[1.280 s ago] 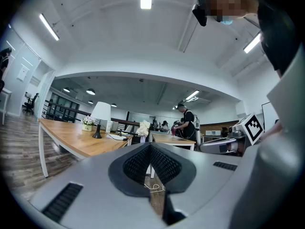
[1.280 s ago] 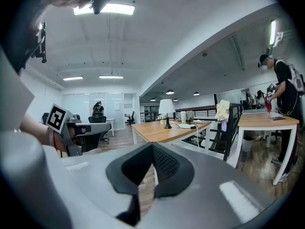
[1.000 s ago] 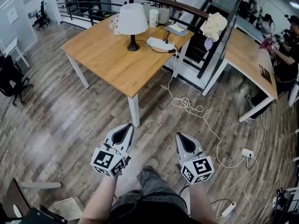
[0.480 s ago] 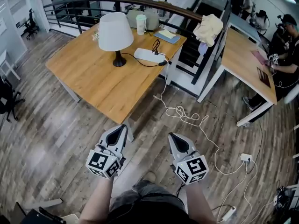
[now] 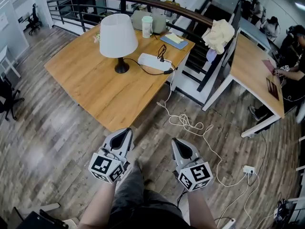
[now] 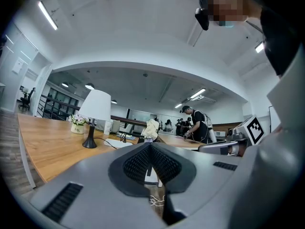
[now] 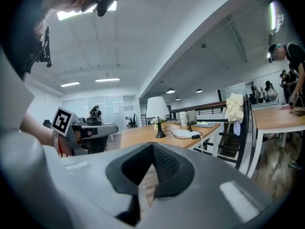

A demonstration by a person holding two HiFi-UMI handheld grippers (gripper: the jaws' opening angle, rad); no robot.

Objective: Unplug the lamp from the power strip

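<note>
A lamp (image 5: 116, 38) with a white shade and dark base stands on the wooden table (image 5: 95, 87). Its black cord runs to a white power strip (image 5: 153, 62) lying near the table's right edge, with a black plug (image 5: 167, 71) at the strip's end. Lamp (image 6: 94, 116) and strip (image 6: 119, 144) show small in the left gripper view, and lamp (image 7: 157, 112) and strip (image 7: 183, 133) in the right gripper view. My left gripper (image 5: 127, 134) and right gripper (image 5: 177, 143) hover over the floor in front of the table, both shut with nothing held.
A white cable (image 5: 190, 125) trails from the table across the floor to an adapter (image 5: 249, 169). A cup (image 5: 147, 26) and books (image 5: 175, 38) sit at the table's far side. A railing (image 5: 143, 0), stairs, a second desk (image 5: 257, 66) with a seated person (image 5: 293, 56) lie to the right.
The view has closed in on the table over the last second. Both grippers stay shut side by side in front of me.
</note>
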